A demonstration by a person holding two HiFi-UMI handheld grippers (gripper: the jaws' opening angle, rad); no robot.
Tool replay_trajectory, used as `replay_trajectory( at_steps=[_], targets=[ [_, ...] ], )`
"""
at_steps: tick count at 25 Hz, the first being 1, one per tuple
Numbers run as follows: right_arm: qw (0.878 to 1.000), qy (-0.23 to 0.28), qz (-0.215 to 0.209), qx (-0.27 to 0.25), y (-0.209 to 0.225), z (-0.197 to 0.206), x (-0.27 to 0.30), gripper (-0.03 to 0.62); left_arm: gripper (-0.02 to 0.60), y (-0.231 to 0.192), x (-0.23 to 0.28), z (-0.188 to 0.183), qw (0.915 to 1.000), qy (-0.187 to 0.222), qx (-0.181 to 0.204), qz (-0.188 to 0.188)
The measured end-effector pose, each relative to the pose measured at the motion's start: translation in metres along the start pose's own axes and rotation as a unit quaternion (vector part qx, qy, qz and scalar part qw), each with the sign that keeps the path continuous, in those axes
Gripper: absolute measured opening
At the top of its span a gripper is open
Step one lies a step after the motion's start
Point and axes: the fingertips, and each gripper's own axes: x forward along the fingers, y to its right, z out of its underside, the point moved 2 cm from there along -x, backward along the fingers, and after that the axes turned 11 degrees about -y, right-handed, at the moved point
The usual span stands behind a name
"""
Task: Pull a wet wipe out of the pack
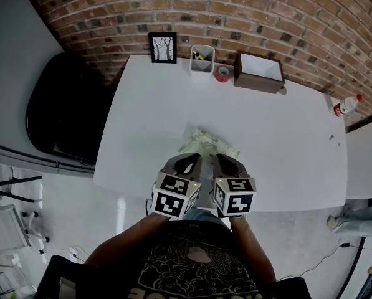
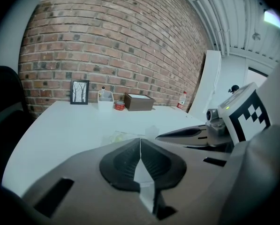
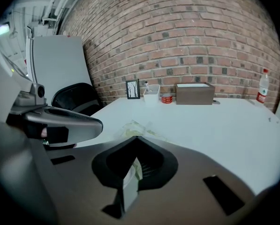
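One wipe pack (image 1: 207, 144) lies on the table (image 1: 285, 136). My two grippers, left (image 1: 192, 159) and right (image 1: 223, 159), sit just beside the pack, both clenched.

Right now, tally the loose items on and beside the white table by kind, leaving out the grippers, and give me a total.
Picture frame: 1
White holder: 1
Red tape roll: 1
Brown box: 1
Bottle: 1
Wet wipe pack: 1
Total: 6
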Motion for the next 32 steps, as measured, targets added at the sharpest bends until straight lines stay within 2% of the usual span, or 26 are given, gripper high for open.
replay_trajectory(
  at_steps=[11,32],
  targets=[
    [0.999,0.034,0.011,-0.008,-0.006,-0.017,-0.018,0.014,0.015,0.001,-0.009,-0.009,0.9997,0.022,0.008,-0.002],
    [0.994,0.105,0.030,-0.008,-0.017,-0.041,-0.049,0.014,0.015,0.006,-0.022,-0.007,0.9991,0.036,0.021,0.001]
  ],
)
